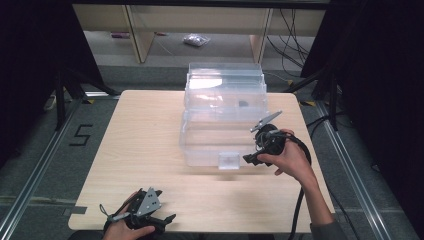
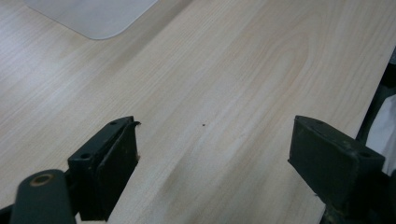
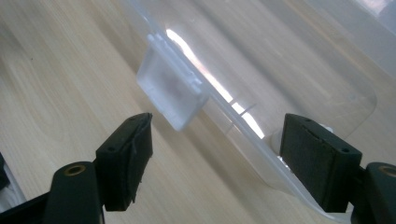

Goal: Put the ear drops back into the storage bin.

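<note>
A clear plastic box [image 1: 210, 140] stands in the middle of the wooden table [image 1: 135, 155], its lid [image 1: 225, 82] raised at the back. A frosted latch [image 1: 229, 160] hangs on its front wall. My right gripper [image 1: 250, 159] is open beside the box's front right corner, low over the table. In the right gripper view the latch [image 3: 173, 91] lies just ahead of the open right gripper [image 3: 217, 154], and the box's rim [image 3: 243, 123] runs between the jaws, not gripped. My left gripper [image 1: 167, 220] is open near the table's front left edge, with bare wood between the jaws of the left gripper [image 2: 212, 154].
A small dark thing [image 1: 243, 104] shows inside the box. The box's rounded corner [image 2: 93, 16] appears far off in the left gripper view. Beyond the table are wooden legs, cables and a plastic bag [image 1: 196, 40] on the floor. A "5" mark [image 1: 80, 134] lies left of the table.
</note>
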Available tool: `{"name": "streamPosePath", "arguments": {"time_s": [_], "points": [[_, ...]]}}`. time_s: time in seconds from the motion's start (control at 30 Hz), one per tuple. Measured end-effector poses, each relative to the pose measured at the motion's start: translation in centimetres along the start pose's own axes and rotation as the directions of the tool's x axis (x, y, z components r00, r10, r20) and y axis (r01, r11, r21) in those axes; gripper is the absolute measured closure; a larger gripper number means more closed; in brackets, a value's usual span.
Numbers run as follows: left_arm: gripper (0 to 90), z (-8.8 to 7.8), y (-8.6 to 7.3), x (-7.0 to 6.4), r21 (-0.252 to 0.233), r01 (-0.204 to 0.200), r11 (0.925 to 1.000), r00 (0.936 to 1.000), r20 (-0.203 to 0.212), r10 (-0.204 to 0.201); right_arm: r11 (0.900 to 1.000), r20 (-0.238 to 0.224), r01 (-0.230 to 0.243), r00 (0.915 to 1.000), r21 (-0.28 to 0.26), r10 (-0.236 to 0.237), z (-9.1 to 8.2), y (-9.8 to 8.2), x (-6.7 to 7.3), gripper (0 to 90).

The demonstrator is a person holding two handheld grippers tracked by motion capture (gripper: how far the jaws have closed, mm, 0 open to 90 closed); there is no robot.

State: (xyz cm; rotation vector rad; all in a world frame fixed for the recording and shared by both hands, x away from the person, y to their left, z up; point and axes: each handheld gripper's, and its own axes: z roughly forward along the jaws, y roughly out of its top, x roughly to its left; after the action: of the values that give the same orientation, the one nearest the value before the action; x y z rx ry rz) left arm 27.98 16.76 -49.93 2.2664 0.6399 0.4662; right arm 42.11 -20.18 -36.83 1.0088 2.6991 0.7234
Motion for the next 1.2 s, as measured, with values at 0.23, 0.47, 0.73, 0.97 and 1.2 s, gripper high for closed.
{"name": "streamPosePath", "arguments": {"time_s": [0.23, 0.47, 0.73, 0.97, 1.2], "points": [[15.0, 0.0, 0.0, 0.0, -0.002, 0.002, 1.0000, 1.0000, 0.003, -0.002, 1.000, 0.002, -0.016, 0.9999, -0.001, 0.016, 0.1, -0.6, 0.8, 25.9], [15.0, 0.1, 0.0, 0.0, -0.016, 0.007, 0.9999, 1.0000, 0.000, -0.007, 0.999, -0.013, 0.023, 0.9997, -0.027, -0.023, 0.5, -1.4, 1.0, 24.8], [15.0, 0.1, 0.0, 0.0, -0.003, 0.003, 1.0000, 1.0000, -0.001, -0.003, 0.998, -0.033, 0.020, 0.9992, -0.054, -0.022, 0.9, -2.3, 1.6, 21.7], [15.0, 0.0, 0.0, 0.0, -0.015, 0.007, 0.9999, 1.0000, 0.006, -0.006, 0.997, -0.025, 0.042, 0.9987, -0.069, -0.044, 1.2, -2.7, 2.2, 20.4], [15.0, 0.0, 0.0, -0.1, -0.009, 0.005, 0.9999, 1.0000, 0.001, -0.005, 0.991, -0.041, 0.062, 0.9969, -0.120, -0.067, 1.5, -3.3, 2.8, 19.6]]}}
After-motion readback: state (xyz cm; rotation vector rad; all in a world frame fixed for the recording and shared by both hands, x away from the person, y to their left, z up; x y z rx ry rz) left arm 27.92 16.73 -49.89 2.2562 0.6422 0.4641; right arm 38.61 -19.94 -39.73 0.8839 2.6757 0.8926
